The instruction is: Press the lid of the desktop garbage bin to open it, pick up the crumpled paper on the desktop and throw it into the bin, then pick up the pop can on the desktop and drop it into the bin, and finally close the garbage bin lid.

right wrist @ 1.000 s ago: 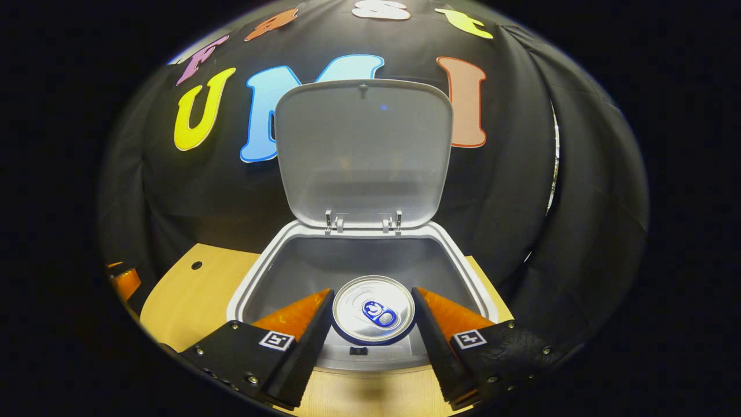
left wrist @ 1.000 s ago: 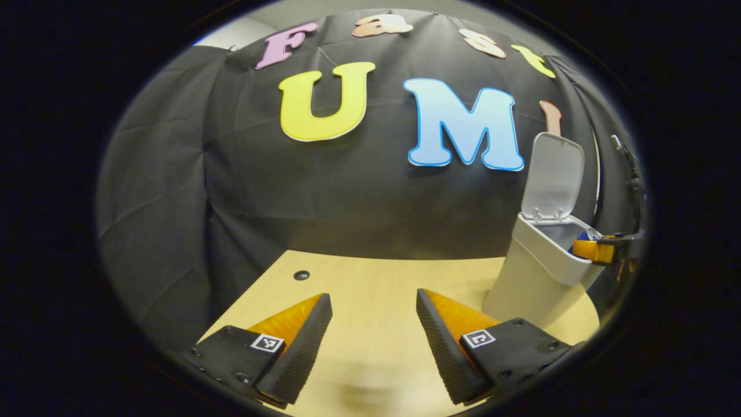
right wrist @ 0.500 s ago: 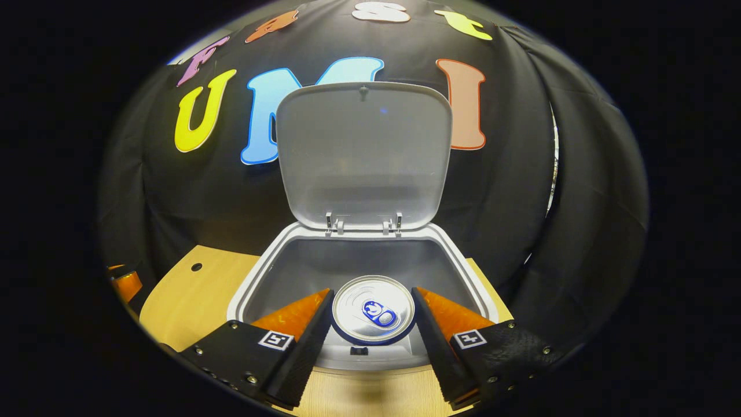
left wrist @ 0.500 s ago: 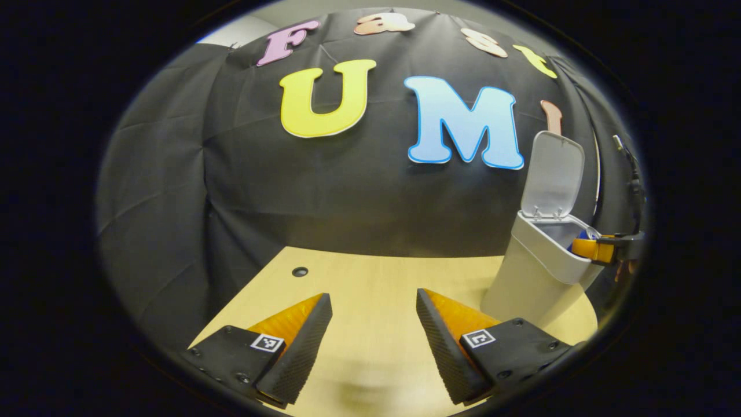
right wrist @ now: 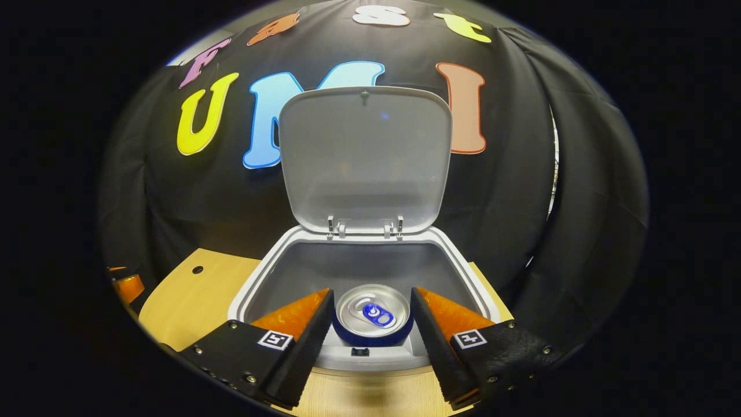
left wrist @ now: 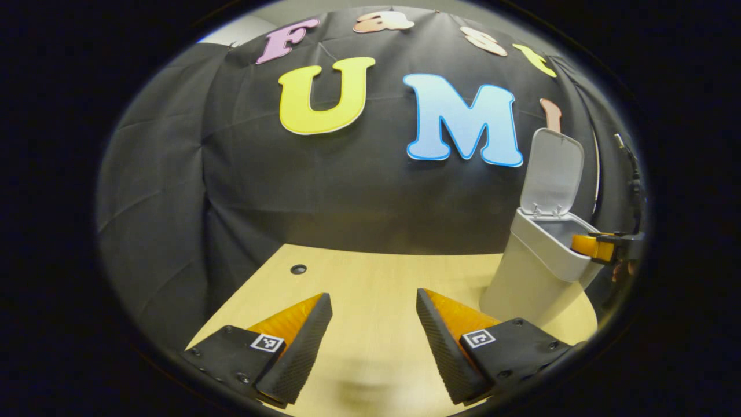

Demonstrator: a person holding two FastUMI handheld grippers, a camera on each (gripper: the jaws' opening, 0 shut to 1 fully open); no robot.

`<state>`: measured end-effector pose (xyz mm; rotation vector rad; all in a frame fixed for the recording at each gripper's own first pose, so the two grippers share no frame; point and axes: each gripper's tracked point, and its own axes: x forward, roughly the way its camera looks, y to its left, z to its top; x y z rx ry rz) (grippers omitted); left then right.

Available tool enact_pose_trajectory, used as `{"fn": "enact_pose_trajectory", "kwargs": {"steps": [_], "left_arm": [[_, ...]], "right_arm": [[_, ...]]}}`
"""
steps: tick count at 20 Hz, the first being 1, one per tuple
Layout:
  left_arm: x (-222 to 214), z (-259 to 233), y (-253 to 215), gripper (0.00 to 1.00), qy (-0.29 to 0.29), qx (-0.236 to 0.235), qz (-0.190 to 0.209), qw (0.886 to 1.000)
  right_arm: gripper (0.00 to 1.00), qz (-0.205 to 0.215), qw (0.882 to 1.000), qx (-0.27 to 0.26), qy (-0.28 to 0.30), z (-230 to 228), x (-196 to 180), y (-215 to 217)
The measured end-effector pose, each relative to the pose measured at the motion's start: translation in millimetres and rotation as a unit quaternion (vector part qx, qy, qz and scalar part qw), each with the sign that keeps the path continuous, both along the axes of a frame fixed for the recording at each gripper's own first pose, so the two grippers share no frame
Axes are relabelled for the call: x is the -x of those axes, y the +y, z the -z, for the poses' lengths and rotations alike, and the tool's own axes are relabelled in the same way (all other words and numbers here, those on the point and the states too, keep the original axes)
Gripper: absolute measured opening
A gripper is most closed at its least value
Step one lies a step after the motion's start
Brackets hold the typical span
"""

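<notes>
Even overhead light, soft shadow on tabletop [left wrist: 370,278] near the left gripper [left wrist: 373,341], faint glare on bin lid [right wrist: 365,156], heavy fisheye bending at edges, focus sharp.

Pop can [right wrist: 373,317], silver top w/ blue tab, sitting upright inside grey bin [right wrist: 249,289]; lid [right wrist: 365,159] standing open.

Upright lid [right wrist: 365,156] behind bin mouth [right wrist: 359,263]

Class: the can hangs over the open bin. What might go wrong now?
The pop can sits low between the fingers of the right gripper, close to the bin front rim; it may clip that rim and bounce out. The lid stands upright; a hard closing push may shift the bin.
</notes>
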<state>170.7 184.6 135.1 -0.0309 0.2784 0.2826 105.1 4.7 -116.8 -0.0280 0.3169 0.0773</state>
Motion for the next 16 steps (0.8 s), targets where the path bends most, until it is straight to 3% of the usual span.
{"fn": "enact_pose_trajectory", "kwargs": {"steps": [4,6,14,16], "left_arm": [[-1.2,-0.1,1.2,0.93,0.001,-0.002,0.0,1.0],[-1.3,-0.2,0.6,0.99,0.001,-0.002,0.001,1.0],[-2.0,-2.9,-1.1,0.96,-0.003,-0.006,0.004,1.0],[-0.9,-3.0,-0.6,0.96,-0.003,-0.005,0.003,1.0]], "right_arm": [[0.88,-0.001,1.0,-0.001,-0.004,-0.2,-1.1,1.1],[0.88,-0.001,1.0,-0.001,-0.005,-0.4,-0.5,1.0],[0.88,-0.002,1.0,-0.007,0.004,-1.9,2.3,4.9],[0.98,-0.003,1.0,-0.015,0.004,-4.7,5.2,7.6]]}}
